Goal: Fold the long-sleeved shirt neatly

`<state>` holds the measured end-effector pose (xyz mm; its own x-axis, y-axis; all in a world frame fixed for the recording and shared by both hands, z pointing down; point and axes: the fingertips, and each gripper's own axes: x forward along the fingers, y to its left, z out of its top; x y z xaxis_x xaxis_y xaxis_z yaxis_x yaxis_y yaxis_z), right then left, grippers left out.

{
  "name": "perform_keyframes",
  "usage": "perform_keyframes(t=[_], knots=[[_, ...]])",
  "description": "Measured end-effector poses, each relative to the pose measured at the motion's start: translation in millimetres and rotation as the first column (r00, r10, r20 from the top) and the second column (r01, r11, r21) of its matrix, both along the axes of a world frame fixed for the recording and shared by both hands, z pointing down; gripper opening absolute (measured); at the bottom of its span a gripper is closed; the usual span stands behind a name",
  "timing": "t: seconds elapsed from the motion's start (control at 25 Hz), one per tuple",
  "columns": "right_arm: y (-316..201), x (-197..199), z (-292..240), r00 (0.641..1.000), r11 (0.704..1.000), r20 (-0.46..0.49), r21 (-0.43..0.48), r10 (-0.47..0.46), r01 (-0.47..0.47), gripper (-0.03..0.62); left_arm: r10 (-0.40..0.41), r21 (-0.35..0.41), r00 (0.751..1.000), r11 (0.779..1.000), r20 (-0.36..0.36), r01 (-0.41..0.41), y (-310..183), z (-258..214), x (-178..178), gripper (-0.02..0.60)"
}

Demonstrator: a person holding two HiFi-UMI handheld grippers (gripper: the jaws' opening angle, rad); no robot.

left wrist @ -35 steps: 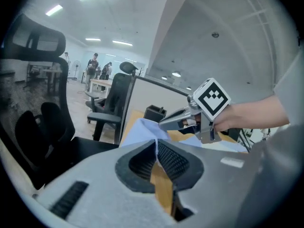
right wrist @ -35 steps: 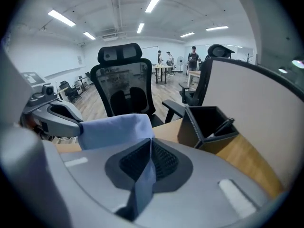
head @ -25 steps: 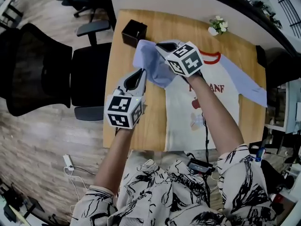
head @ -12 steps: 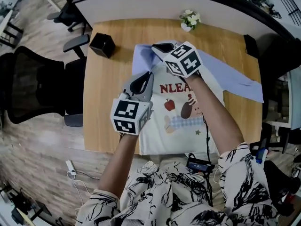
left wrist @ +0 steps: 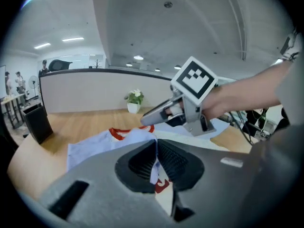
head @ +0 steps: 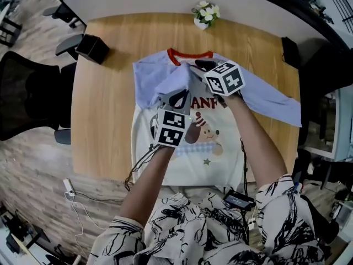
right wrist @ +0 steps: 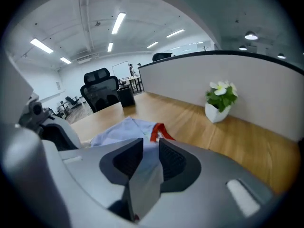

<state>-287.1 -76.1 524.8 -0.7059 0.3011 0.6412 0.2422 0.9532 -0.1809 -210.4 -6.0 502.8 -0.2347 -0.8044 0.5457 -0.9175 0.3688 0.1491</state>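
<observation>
While the left gripper (left wrist: 156, 144) pinches the blue sleeve (head: 164, 80) and the right gripper (right wrist: 151, 145) has just been opening its jaws (cloth between them), it should settle flat across the shirt (head: 220, 154).

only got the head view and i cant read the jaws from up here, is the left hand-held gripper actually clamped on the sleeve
observer: Yes. The left gripper view shows the left hand-held gripper with its jaws shut on the blue sleeve, the cloth pinched between the pads.
operator: and the right one, same grip
observer: No. In the right gripper view the right hand-held gripper has just been opening. Its jaws stand apart, with the sleeve cloth lying loose between them.
</observation>
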Motion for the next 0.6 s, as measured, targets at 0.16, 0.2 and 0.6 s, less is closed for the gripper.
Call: perform_keyframes(t=[0.16, 0.2, 0.6], knots=[[-39.8, 43.0, 5.2, 0.999, 1.000, -0.012, 0.001, 0.029, -0.029, 0.135, 0.057, -0.100, 0.998, 0.993, 0.015, -0.055, -22.8, 42.1, 22.1, 0.018], [-42.7, 51.7, 5.9, 1.000, 1.000, -0.015, 0.002, 0.023, -0.023, 0.143, 0.063, -0.123, 0.998, 0.991, 0.019, -0.060, -25.6, 50.2, 28.3, 0.018], [-26.4, 70.6, -8.2, 0.998, 0.997, 0.059, -0.072, 0.020, -0.016, 0.233, 0.147, -0.067, 0.989, 0.987, -0.007, -0.147, -30.5, 43.8, 56.7, 0.322]])
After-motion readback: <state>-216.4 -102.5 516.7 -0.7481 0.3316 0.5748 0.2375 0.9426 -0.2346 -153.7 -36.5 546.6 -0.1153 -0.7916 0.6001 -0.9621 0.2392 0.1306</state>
